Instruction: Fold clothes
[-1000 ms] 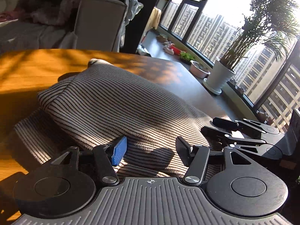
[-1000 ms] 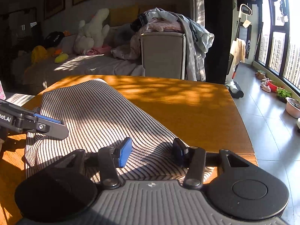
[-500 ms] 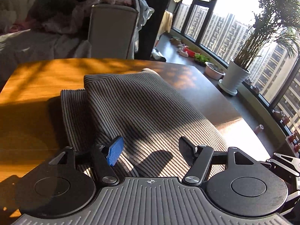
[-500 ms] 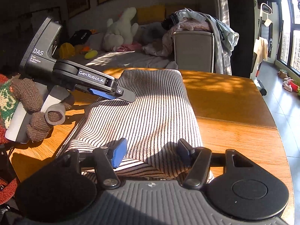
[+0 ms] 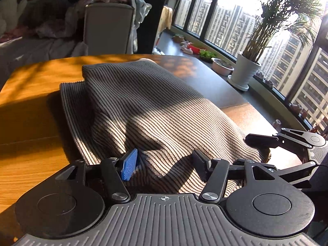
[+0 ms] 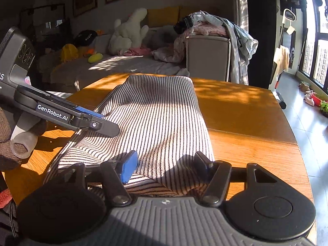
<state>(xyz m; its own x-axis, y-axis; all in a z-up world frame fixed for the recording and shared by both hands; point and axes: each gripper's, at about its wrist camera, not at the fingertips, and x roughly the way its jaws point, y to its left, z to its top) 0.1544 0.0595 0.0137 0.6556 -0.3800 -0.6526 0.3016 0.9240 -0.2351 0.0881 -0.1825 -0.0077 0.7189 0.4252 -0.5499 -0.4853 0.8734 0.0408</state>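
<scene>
Reading "GenRobot.AI", white lettering along left tool (image 6: 98,123)

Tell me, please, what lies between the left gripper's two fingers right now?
In the left wrist view, the near edge of the striped garment lies between the open left gripper's fingers.

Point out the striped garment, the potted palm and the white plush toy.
Striped garment (image 5: 155,102), left wrist view, middle of the top fold.
Potted palm (image 5: 245,72), left wrist view, white pot's wall.
White plush toy (image 6: 128,35), right wrist view, its body.
</scene>
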